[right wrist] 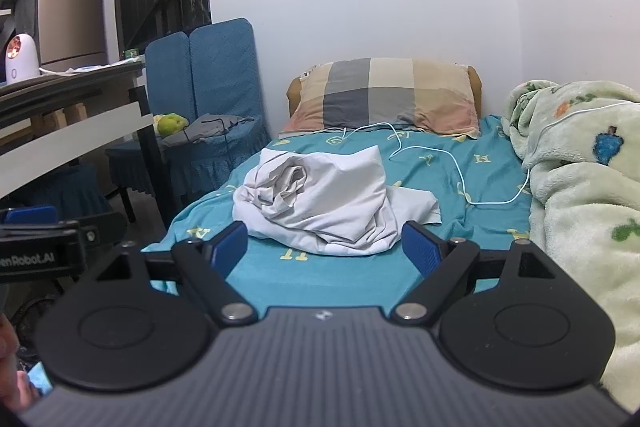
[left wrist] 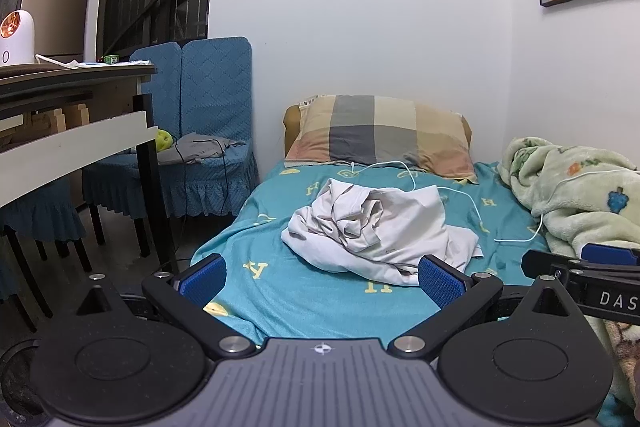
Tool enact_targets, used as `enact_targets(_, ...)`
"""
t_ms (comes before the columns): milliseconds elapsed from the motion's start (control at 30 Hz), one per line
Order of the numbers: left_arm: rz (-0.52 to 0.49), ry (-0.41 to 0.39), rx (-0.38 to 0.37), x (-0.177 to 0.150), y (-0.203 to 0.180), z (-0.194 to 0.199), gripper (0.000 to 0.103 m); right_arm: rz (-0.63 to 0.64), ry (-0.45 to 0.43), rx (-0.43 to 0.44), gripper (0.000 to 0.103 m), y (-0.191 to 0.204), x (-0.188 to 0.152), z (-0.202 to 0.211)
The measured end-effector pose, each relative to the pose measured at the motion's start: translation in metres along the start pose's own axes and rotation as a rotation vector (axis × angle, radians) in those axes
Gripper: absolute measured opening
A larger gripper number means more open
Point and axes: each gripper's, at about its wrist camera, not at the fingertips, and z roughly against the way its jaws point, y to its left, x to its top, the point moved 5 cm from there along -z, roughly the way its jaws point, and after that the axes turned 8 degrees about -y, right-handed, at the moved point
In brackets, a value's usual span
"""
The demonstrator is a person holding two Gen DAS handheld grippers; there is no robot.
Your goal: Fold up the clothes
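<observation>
We see a crumpled white garment (left wrist: 372, 227) of thin matt cloth, a smooth printed cotton bed sheet (left wrist: 304, 291), a fleecy plush blanket (left wrist: 580, 195), quilted chair covers (left wrist: 208, 99), ribbed blue rubbery pads (left wrist: 440, 281).

Both tongs, left (left wrist: 322, 281) and right (right wrist: 325, 250), share black linkage arms, ribbed blue pads (left wrist: 440, 281), silver pivot screws (right wrist: 412, 310) and grey ribbed bodies.

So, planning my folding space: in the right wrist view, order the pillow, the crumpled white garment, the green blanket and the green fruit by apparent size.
1. green blanket, though it is nearest the camera
2-3. crumpled white garment and pillow, too alike to rank
4. green fruit
</observation>
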Motion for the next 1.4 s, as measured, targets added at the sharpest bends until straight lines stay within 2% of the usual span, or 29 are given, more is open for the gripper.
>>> enact_targets(267,0.022,-0.014,0.001,0.001,0.006,0.002,0.103,0.006,-0.002,-0.004,0.086,0.0,0.0,-0.001)
enact_targets(533,0.042,0.002,-0.039,-0.004,0.008,0.0,0.103,0.01,0.001,-0.004,0.086,-0.001,-0.002,-0.002)
enact_targets(767,0.074,0.069,-0.084,-0.009,0.007,-0.02,0.103,-0.032,-0.004,-0.012,0.086,-0.008,-0.002,0.003)
enact_targets(900,0.027,0.119,-0.1,-0.004,-0.007,-0.058,0.102,-0.041,-0.001,-0.029,0.086,-0.012,-0.004,0.007)
enact_targets(1000,0.012,0.128,-0.091,0.001,-0.018,-0.098,0.101,-0.051,0.006,-0.067,0.086,-0.018,-0.008,0.005)
enact_targets(1200,-0.091,0.103,-0.09,0.004,-0.04,-0.193,0.096,-0.062,0.01,-0.106,0.086,-0.032,-0.012,-0.005)
enact_targets(1267,-0.079,0.094,-0.079,0.003,-0.04,-0.227,0.094,-0.072,0.021,-0.105,0.086,-0.038,-0.017,-0.013)
enact_targets(1400,-0.039,0.085,-0.07,-0.002,-0.038,-0.295,0.073,-0.089,0.056,-0.097,0.086,-0.045,-0.029,-0.037)
